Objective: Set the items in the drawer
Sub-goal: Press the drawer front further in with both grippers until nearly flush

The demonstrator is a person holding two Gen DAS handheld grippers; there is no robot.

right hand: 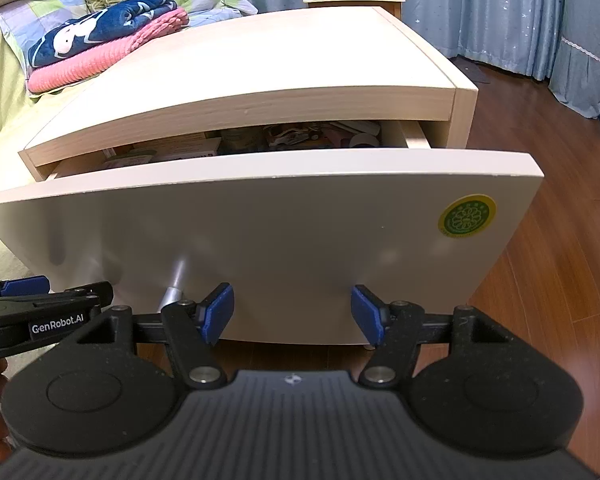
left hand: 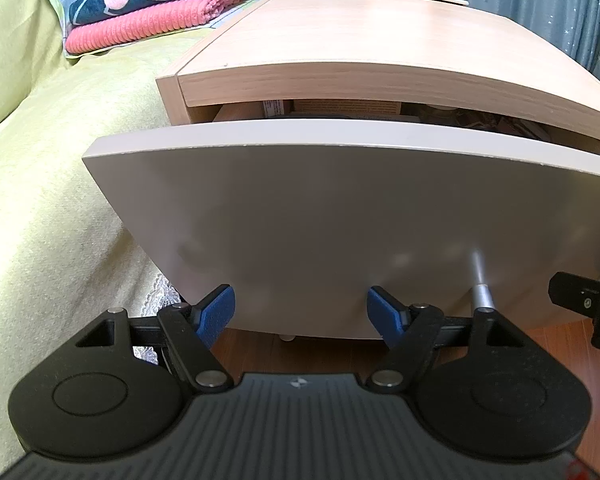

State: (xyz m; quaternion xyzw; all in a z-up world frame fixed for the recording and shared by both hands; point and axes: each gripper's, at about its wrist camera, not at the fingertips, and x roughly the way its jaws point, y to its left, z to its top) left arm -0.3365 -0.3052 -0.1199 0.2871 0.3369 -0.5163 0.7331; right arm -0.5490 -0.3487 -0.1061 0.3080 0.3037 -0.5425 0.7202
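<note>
The drawer [right hand: 284, 216], white-fronted with a green sticker, sits partly pulled out of the nightstand [right hand: 260, 68], mixed items [right hand: 296, 136] lying inside.

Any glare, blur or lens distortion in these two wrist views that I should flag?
Left wrist view: strong fisheye bowing of the drawer front, soft sheen patches near the blurred metal handle. Right wrist view: same bowing, faint reflections on the drawer front, sticker text unreadable, dark vignette corners.

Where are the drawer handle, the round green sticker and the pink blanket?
Drawer handle [right hand: 176, 280]: right wrist view, on its metal stem at the drawer front.
Round green sticker [right hand: 466, 216]: right wrist view, on its flower emblem in the middle.
Pink blanket [left hand: 148, 26]: left wrist view, on its ribbed top, below the blue blanket.
</note>
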